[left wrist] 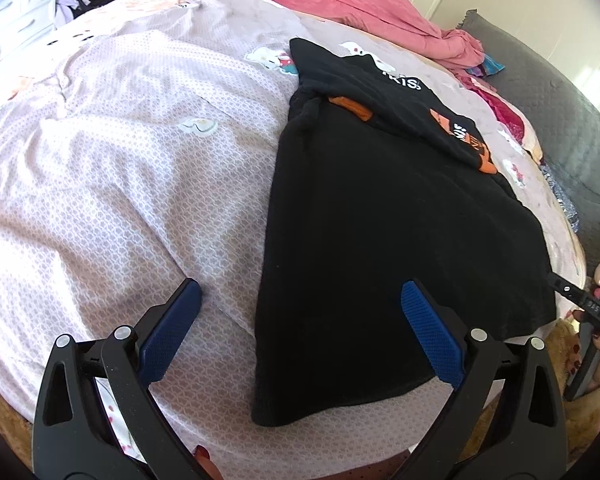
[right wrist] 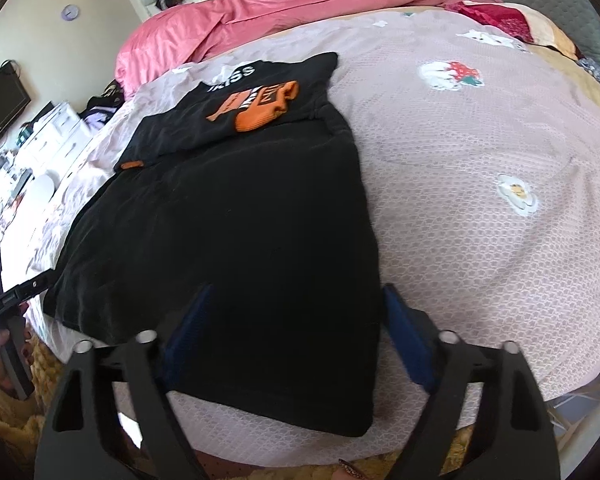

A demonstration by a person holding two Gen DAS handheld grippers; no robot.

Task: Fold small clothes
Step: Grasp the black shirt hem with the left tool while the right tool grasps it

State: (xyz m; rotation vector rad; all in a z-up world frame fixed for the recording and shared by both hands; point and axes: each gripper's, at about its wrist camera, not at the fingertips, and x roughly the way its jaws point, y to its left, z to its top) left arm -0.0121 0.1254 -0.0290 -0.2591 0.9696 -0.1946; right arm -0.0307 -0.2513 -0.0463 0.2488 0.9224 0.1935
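1. The left claw (left wrist: 300, 332) stands wide open above the near edge of the bed (left wrist: 100, 200), with nothing between its blue pads. In the left wrist view one pad (left wrist: 172, 336) hangs over the pale patterned bedsheet (left wrist: 112, 152) and the other over the black cloth; whether either touches the fabric cannot be told.

2. The right claw (right wrist: 296, 336) is also spread wide and grips nothing. Its two fingers straddle the near right corner of the garment: one blue pad (right wrist: 188, 328) sits over the black cloth, the other (right wrist: 408, 340) just beside the cloth's right edge, over the sheet.

3. The black T-shirt (left wrist: 380, 240) lies flat on the bedsheet, near the bed's front edge. Its far part is folded back on itself, so an orange and white print with white lettering (right wrist: 256, 104) faces up there.

4. A rumpled pink blanket (right wrist: 260, 8) lies along the far side of the bed, well apart from the shirt.

5. In the right wrist view a white dresser (right wrist: 48, 132) and a dark screen (right wrist: 0, 100) stand at the left, beyond the bed.
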